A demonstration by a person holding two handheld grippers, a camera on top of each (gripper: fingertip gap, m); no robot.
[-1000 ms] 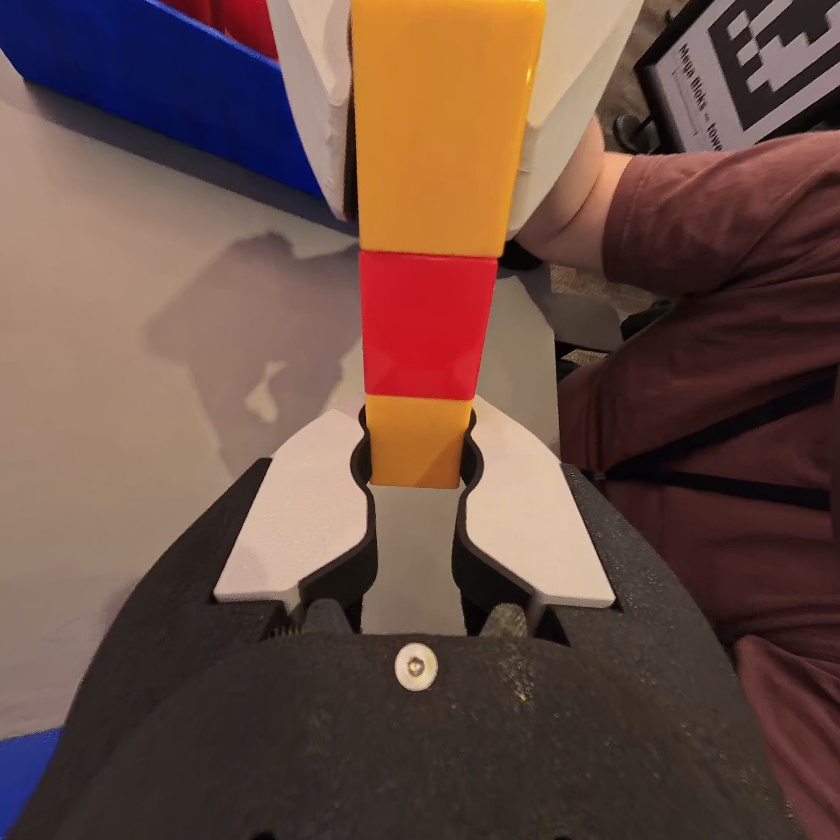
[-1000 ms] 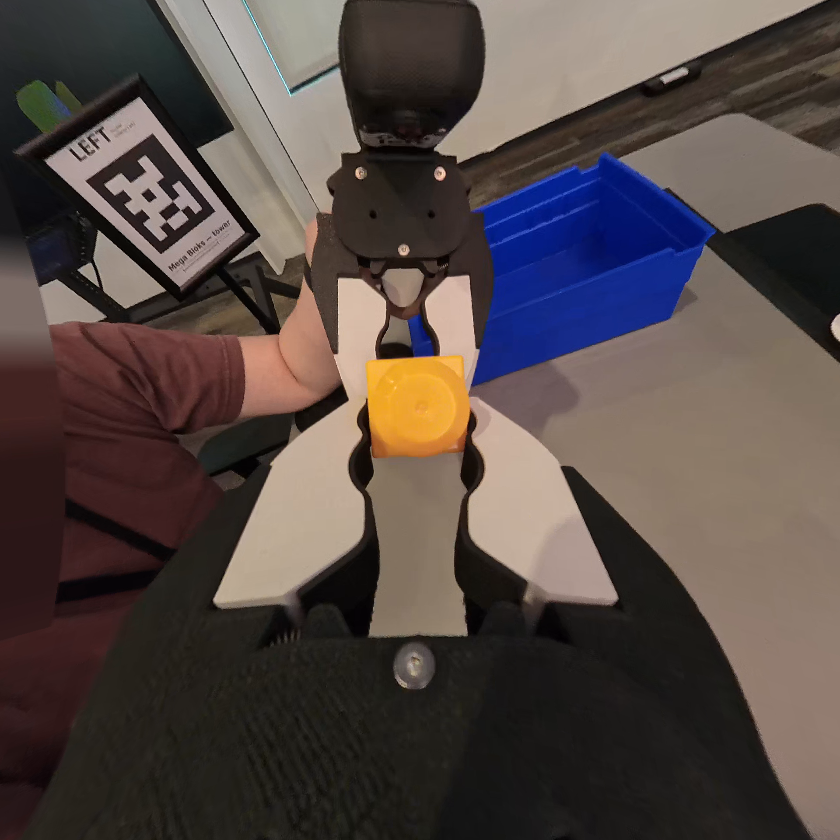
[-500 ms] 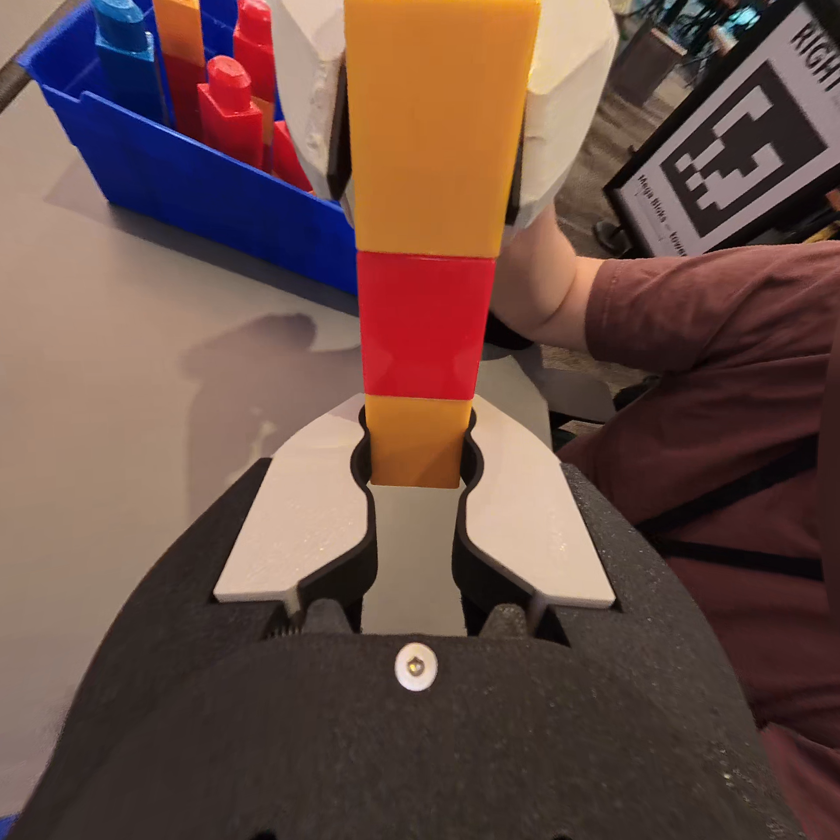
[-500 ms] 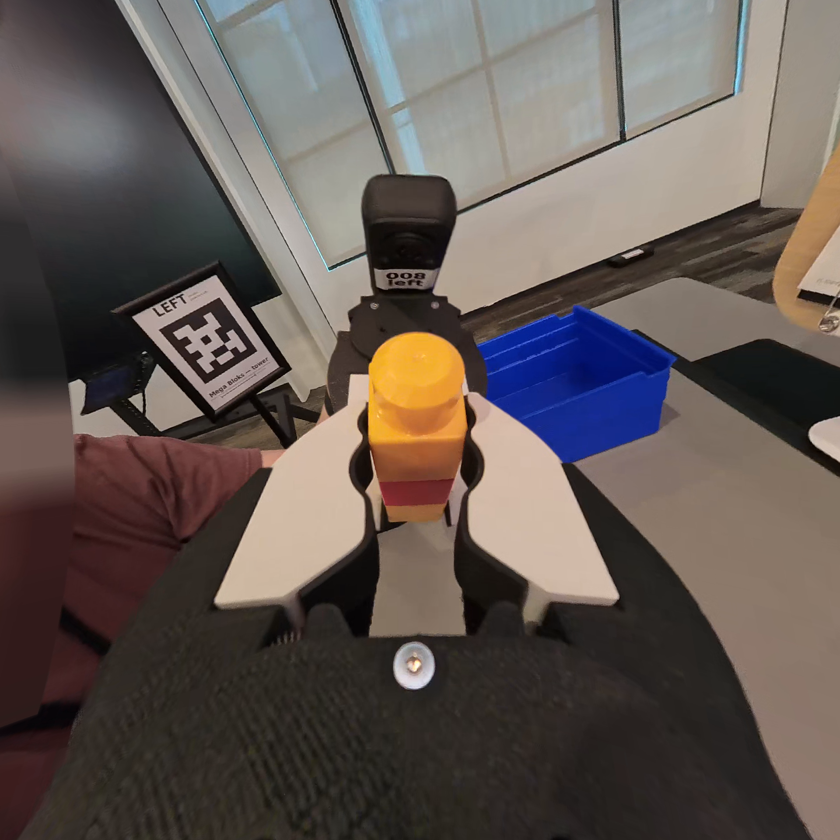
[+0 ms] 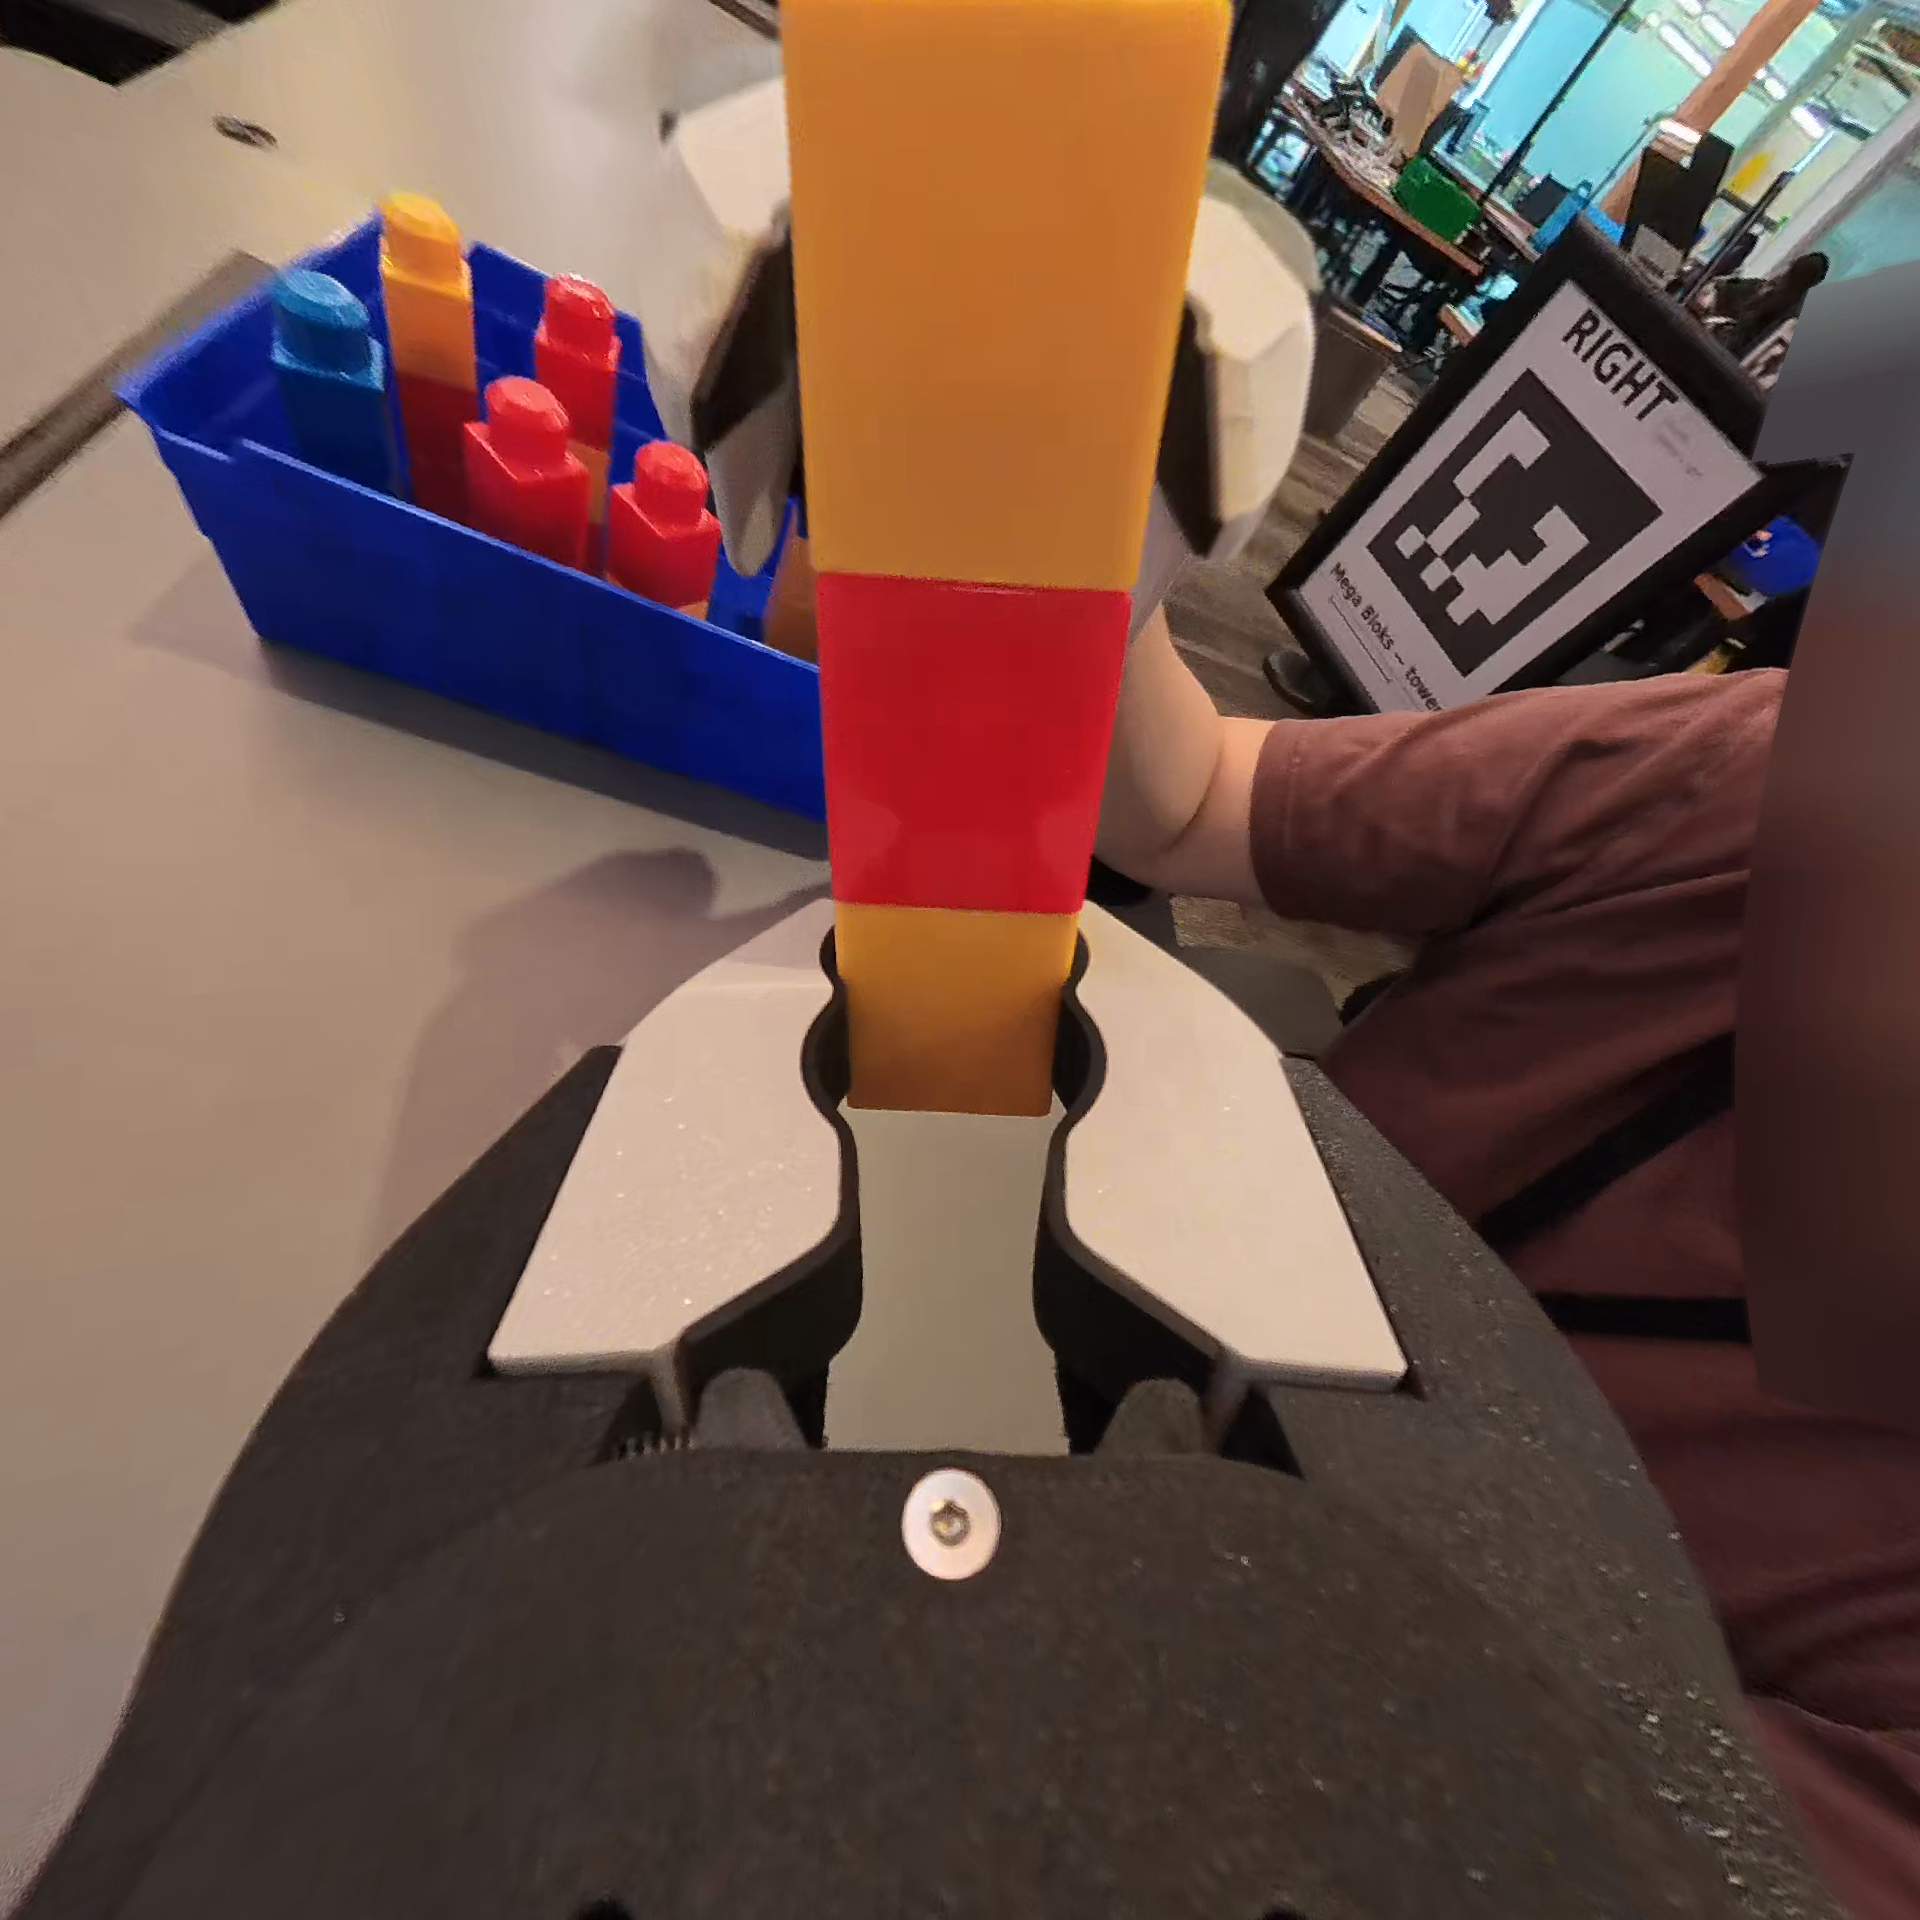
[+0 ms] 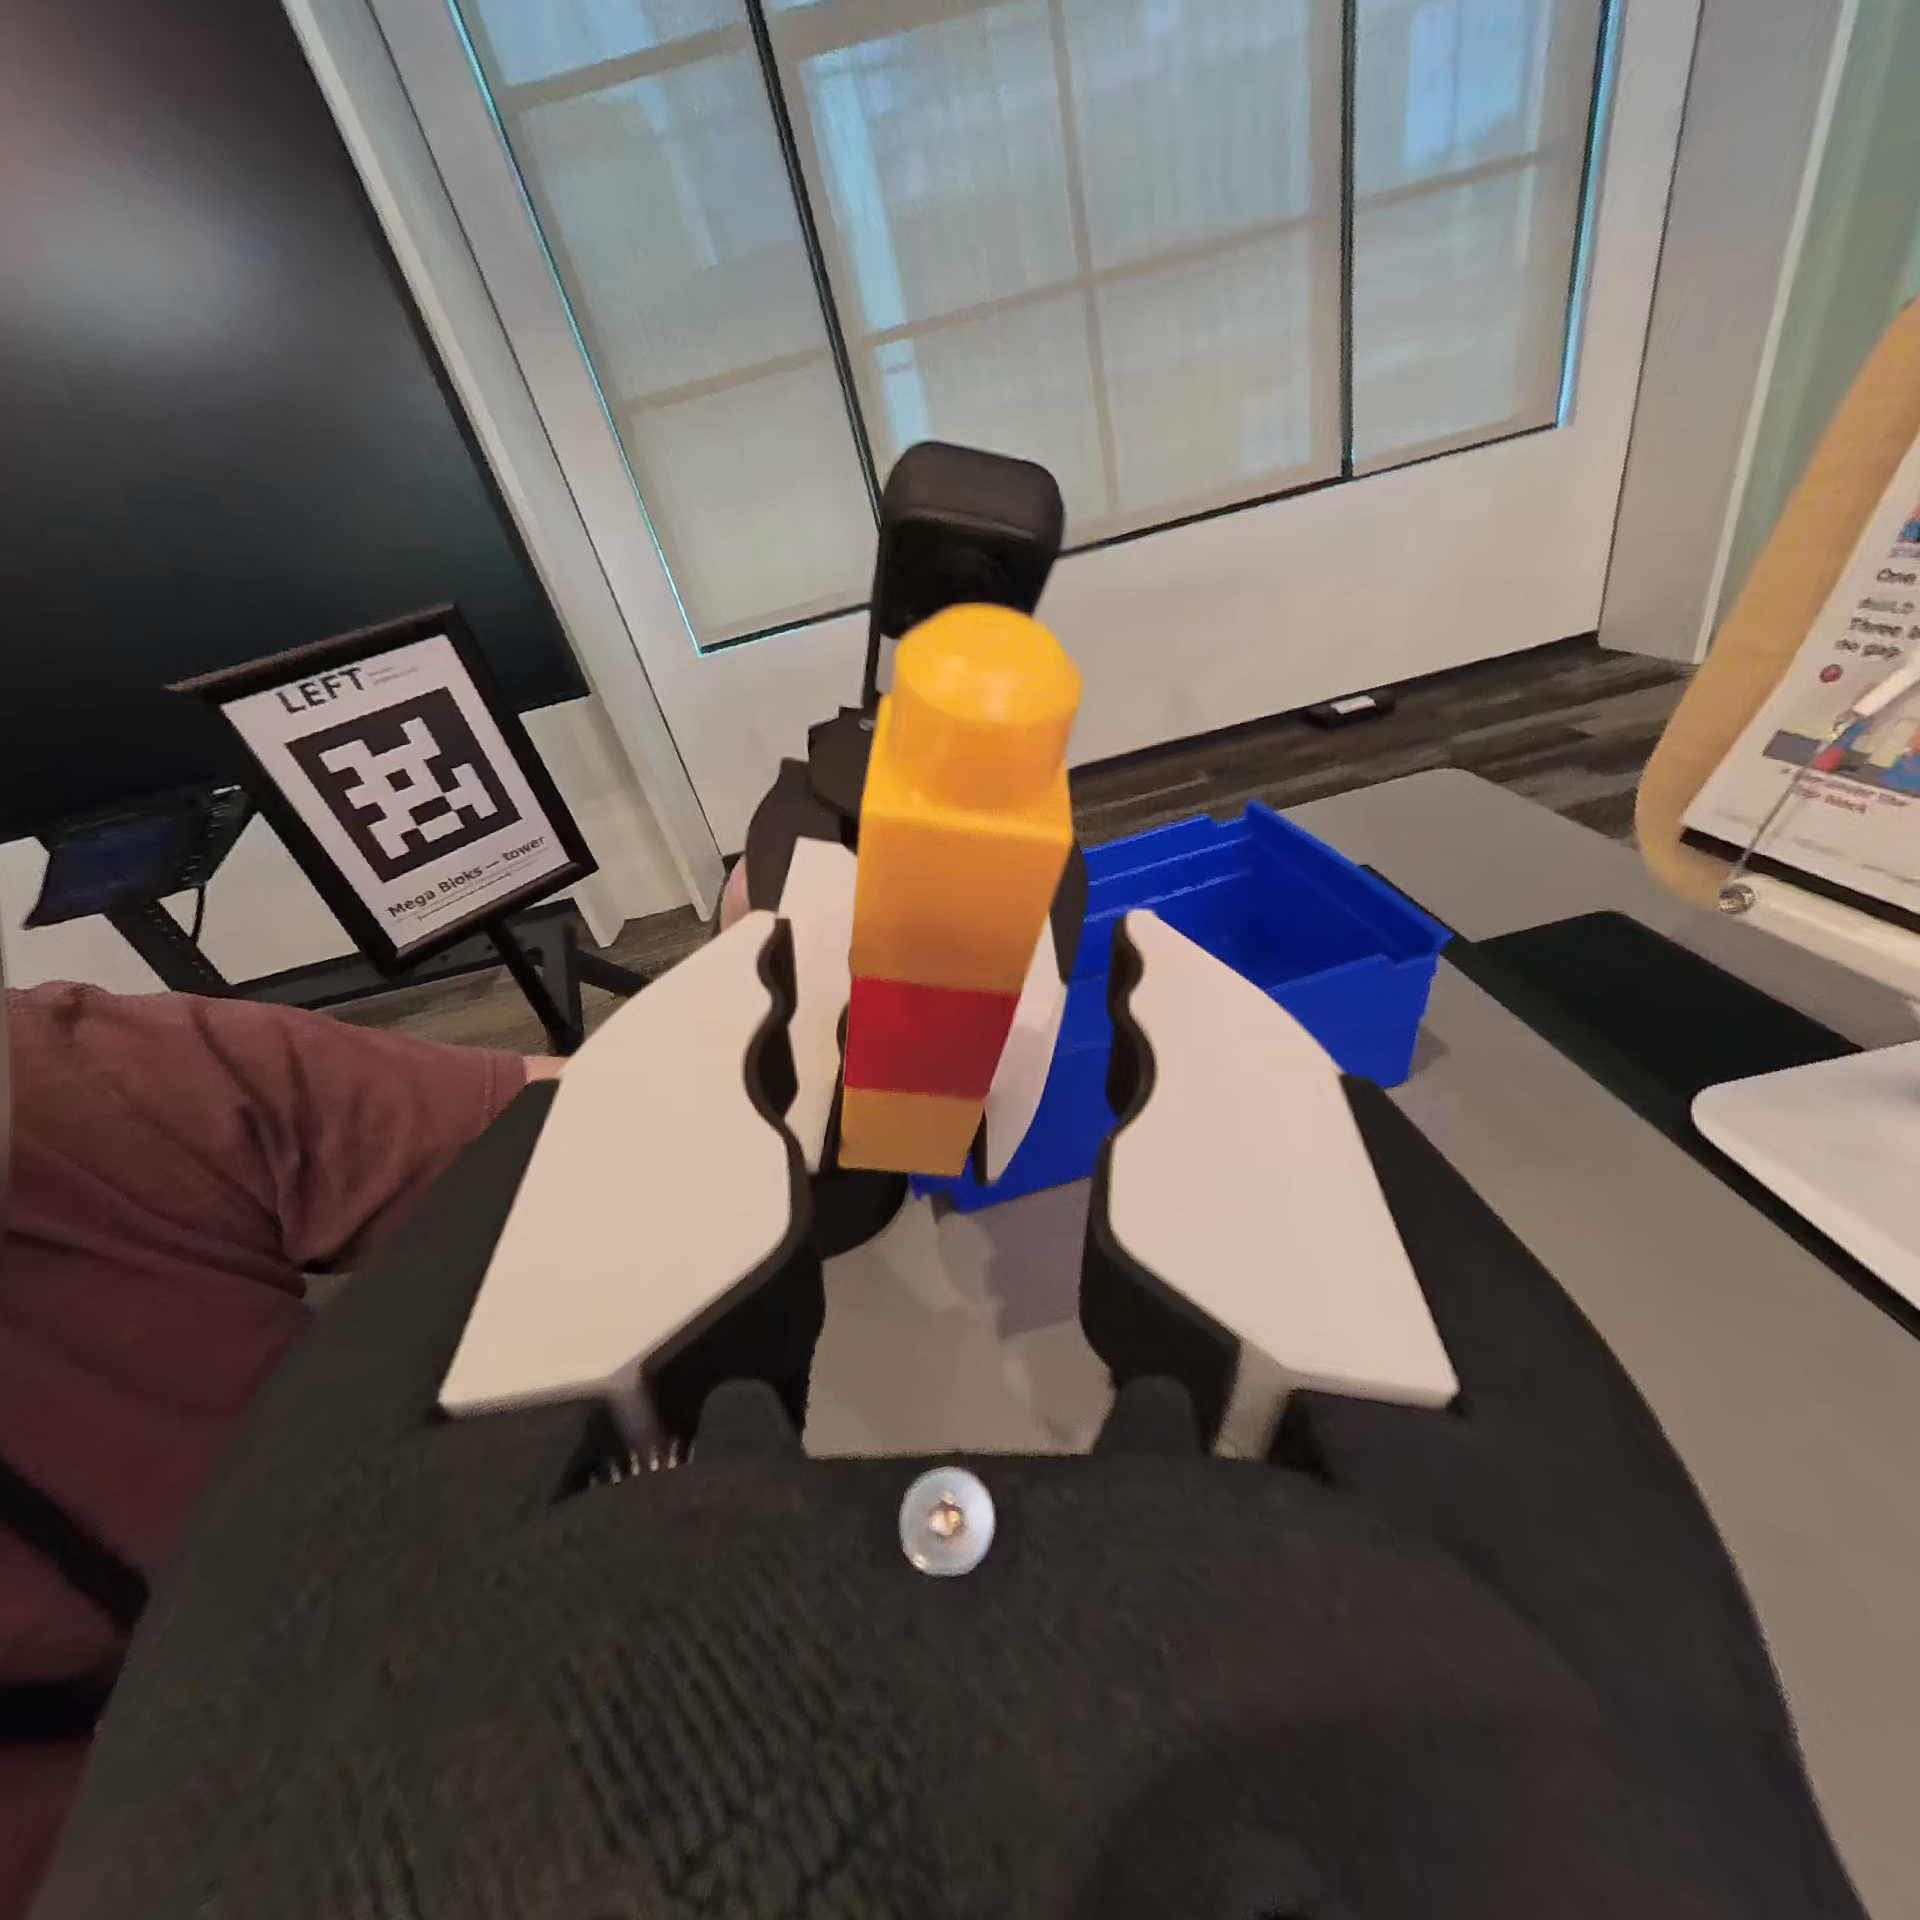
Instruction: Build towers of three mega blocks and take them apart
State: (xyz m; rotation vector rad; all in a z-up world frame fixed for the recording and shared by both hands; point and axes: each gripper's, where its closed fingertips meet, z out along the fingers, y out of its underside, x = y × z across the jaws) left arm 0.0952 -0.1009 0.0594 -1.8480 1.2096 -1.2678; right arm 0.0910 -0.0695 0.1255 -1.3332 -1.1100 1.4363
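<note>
Left gripper [image 5: 956, 1023]: both pads are pressed against the sides of the bottom orange block [image 5: 951, 1003] of a three-block tower [image 5: 977, 520], which runs orange, red, orange away from the camera; this clamp matches the frames of half a second and one second ago. Right gripper [image 6: 951, 1029]: its fingers [image 6: 665, 1122] stand apart with a clear gap on each side of the tower [image 6: 961, 894], touching nothing. Half a second ago these same fingers were closed on the top orange block; they have since spread and drawn back, so the tower is carried by the left gripper alone, above the grey table [image 5: 260, 883]. The left view confirms this: the right gripper's white fingertips sit behind the top block, blurred, on either side of it. Outward from the tower, a blue bin [image 5: 499, 613] on the table holds further blocks standing upright, red, orange and blue; it has come more fully into the left view than in the earlier frames. A second blue bin [image 6: 1278, 935] lies beyond the tower in the right view, with no blocks visible inside. A person's sleeve [image 5: 1538, 821], maroon, borders both views. Writing: a framed sign [image 5: 1538, 520] with a black-and-white square code and lines of text stands behind the arm in the left view; a like sign [image 6: 405, 790] stands on a tripod in the right view; an illustrated sheet [image 6: 1860, 686] with printed text sits at the far right edge, blurred.
</note>
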